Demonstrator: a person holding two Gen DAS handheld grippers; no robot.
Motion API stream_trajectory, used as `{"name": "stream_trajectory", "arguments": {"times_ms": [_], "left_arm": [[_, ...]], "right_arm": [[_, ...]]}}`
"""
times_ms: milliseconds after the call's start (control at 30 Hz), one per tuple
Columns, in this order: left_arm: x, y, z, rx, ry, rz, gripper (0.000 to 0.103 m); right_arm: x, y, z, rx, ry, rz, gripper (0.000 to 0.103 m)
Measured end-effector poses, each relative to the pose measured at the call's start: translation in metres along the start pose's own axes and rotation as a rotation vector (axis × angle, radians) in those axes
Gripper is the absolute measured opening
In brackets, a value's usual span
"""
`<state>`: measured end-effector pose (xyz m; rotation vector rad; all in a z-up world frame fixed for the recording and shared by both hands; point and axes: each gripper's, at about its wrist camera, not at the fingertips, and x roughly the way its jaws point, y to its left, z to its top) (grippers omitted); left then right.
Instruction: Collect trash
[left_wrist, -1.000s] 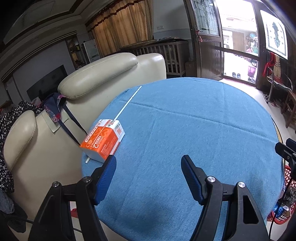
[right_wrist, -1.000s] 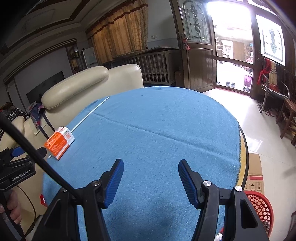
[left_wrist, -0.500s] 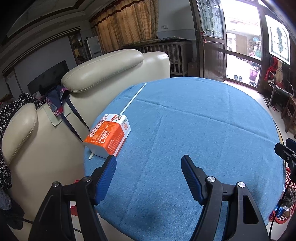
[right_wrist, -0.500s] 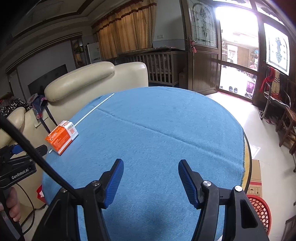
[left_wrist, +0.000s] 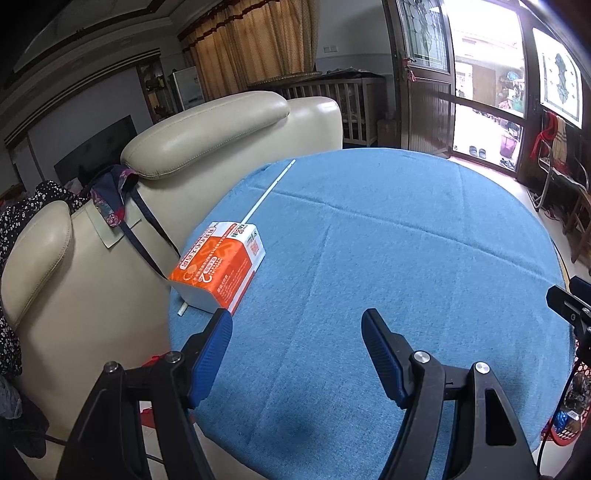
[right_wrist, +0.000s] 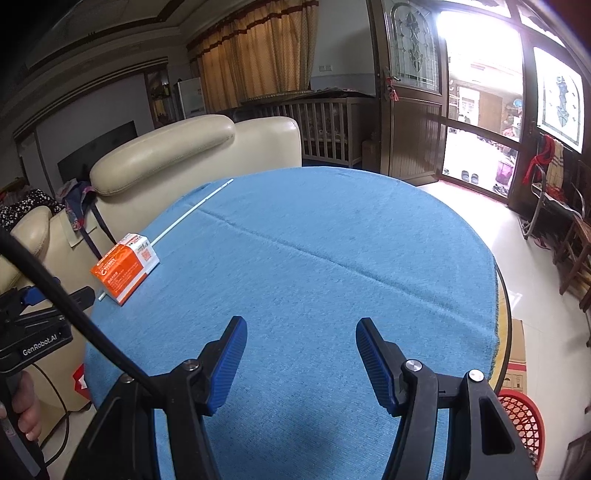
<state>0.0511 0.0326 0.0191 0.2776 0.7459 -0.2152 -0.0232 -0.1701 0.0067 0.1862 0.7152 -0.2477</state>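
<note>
left claw (left_wrist: 296, 322) agape, empty | right claw (right_wrist: 301, 329) agape, empty

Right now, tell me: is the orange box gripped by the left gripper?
No. The orange box lies on the blue tablecloth ahead of the left gripper, whose jaws stand open and empty.

Both wrist views look obliquely down, sharing the blue table (left_wrist: 388, 258) and orange box (right_wrist: 123, 267).

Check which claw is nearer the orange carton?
Left. The left claw hovers just short of the orange carton, open. The right claw sits farther off across the blue tablecloth, open too.
</note>
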Motion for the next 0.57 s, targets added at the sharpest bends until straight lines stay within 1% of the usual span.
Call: {"name": "stream_trajectory", "arguments": {"times_ms": [300, 500, 567], "left_arm": [[0.013, -0.007, 0.002, 0.012, 0.023, -0.003, 0.073], [0.028, -0.017, 0.004, 0.036, 0.035, -0.011, 0.073], [0.038, -0.022, 0.005, 0.040, 0.050, -0.021, 0.073]], "right_arm": [[0.013, -0.007, -0.001, 0.015, 0.026, -0.001, 0.065], [0.028, -0.014, -0.004, 0.034, 0.056, -0.001, 0.065], [0.036, -0.018, -0.005, 0.040, 0.067, -0.004, 0.065]]}}
